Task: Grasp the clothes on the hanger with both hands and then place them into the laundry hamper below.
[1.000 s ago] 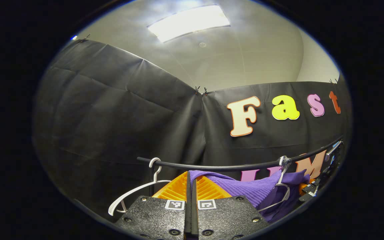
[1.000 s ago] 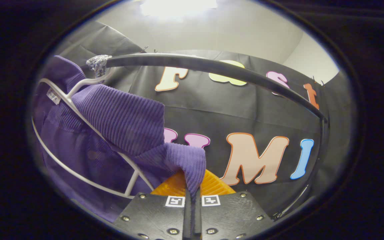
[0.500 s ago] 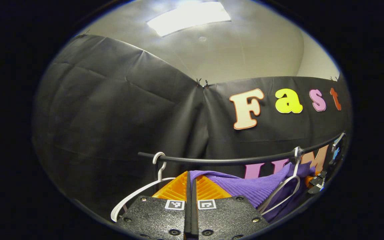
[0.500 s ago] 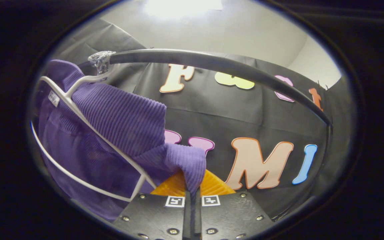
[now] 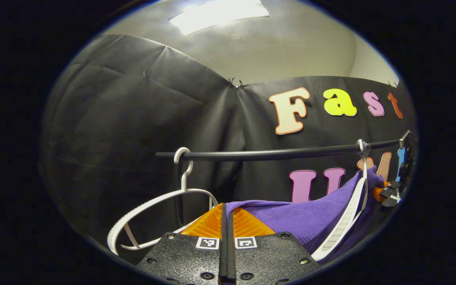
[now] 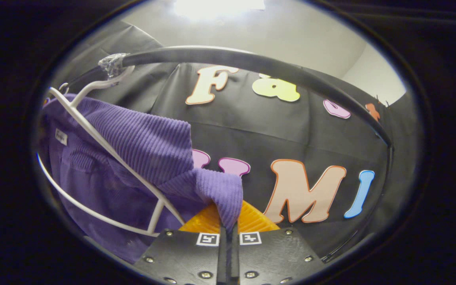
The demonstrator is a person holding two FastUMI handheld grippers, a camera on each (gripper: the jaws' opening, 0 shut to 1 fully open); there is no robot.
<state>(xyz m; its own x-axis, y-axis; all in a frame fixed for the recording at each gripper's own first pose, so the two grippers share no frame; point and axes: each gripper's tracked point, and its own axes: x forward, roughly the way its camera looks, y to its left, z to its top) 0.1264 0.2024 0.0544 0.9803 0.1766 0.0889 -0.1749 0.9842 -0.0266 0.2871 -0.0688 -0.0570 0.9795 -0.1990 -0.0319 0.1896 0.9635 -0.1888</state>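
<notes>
A purple ribbed sweater hangs over a white hanger hooked on a black rail. My right gripper is shut on a fold of its shoulder, just below the rail. In the left gripper view the same purple sweater stretches from its white hanger at the right down to my left gripper, which is shut on the cloth's edge. The other gripper shows small at the far right behind the sweater.
An empty white hanger hangs on the black rail just left of my left gripper. The rail's upright post stands at the right end. Black cloth walls close in behind.
The rail has risen in the left gripper view, so my left gripper has dropped with the cloth. The sweater is pulled further along its hanger. The right gripper has shifted slightly.
</notes>
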